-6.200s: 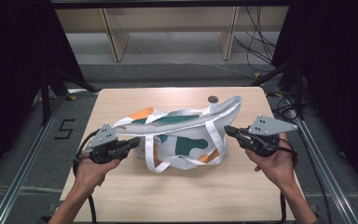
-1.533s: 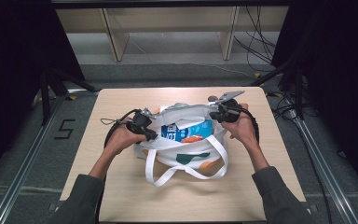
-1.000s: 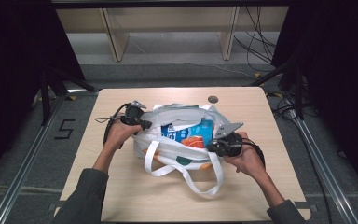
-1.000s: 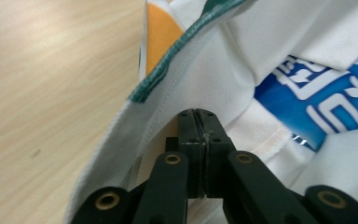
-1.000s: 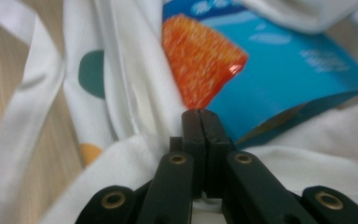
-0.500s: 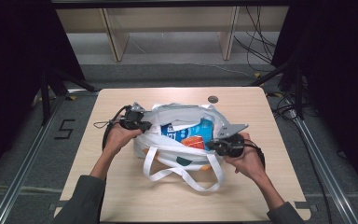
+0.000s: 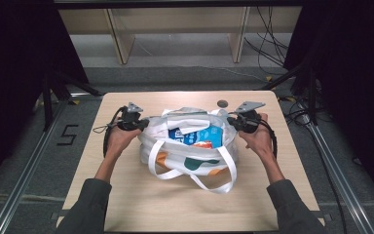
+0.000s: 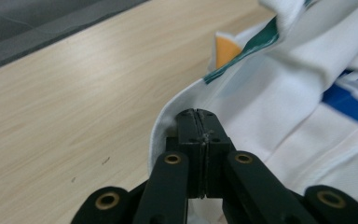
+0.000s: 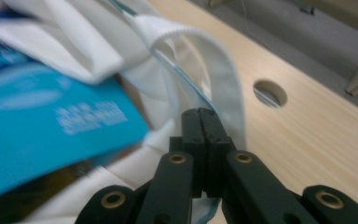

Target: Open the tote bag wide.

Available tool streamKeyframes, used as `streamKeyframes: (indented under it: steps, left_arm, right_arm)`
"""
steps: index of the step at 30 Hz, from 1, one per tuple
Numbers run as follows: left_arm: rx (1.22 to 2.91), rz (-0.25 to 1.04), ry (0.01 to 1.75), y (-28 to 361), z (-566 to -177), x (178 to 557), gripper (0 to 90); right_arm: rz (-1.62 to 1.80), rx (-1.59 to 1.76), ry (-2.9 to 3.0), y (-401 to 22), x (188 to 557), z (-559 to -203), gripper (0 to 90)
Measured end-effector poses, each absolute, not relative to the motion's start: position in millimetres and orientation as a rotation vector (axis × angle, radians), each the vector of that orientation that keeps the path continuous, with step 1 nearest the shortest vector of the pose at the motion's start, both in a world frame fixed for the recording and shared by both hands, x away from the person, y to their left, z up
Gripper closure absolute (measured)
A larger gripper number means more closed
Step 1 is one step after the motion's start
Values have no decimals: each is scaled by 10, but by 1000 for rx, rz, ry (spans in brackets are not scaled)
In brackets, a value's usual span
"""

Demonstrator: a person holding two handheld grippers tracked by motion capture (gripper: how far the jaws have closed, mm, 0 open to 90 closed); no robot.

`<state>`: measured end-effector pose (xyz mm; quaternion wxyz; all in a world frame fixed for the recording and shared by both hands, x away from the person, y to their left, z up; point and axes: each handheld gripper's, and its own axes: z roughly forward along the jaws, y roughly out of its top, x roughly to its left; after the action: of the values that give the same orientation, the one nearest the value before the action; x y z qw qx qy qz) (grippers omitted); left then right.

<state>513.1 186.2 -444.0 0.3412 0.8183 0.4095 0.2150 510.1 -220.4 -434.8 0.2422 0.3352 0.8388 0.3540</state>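
Note:
A white tote bag (image 7: 187, 158) with green and orange patches and long white straps sits mid-table, its mouth held wide. A blue packet (image 7: 199, 135) and an orange item lie inside. My left gripper (image 7: 145, 124) is shut on the bag's left rim; in the left gripper view its jaws (image 8: 198, 122) pinch the white fabric edge (image 8: 168, 112). My right gripper (image 7: 232, 122) is shut on the right rim; in the right gripper view the jaws (image 9: 200, 120) clamp the fabric beside a white strap (image 9: 223, 79), with the blue packet (image 9: 42, 130) at left.
The wooden table (image 7: 272, 195) has a round cable hole (image 7: 222, 103) near its far edge, just behind the bag and seen again as a hole (image 9: 269, 93) in the right gripper view. Shelving and cables stand beyond the table.
My right gripper moved from the bag's near right side back and up to the right rim, pulling the mouth wider. My left gripper stayed clamped on the left rim.

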Motion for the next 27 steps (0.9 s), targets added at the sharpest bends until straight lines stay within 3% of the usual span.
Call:
streamKeyframes:
  steps: [8, 17, 19, 27]
  left_arm:
    - [2137, 480, 1094, 1894, -4626, 5157, 895]
    - [2138, 526, 998, 1788, -4276, 4846, 810]
    - [2085, 493, 953, 1709, -4223, 4731, 807]
    - [2214, 457, 840, 1627, -4370, 4458, 821]
  right_arm:
    - [929, 1013, 2391, -2197, 5170, -4832, 900]
    - [1105, 949, 2315, -2272, 4963, -4317, 900]
    - [1222, 837, 2327, -2158, 4708, -4108, 900]
    - [1137, 663, 2509, -1987, 4259, -4200, 900]
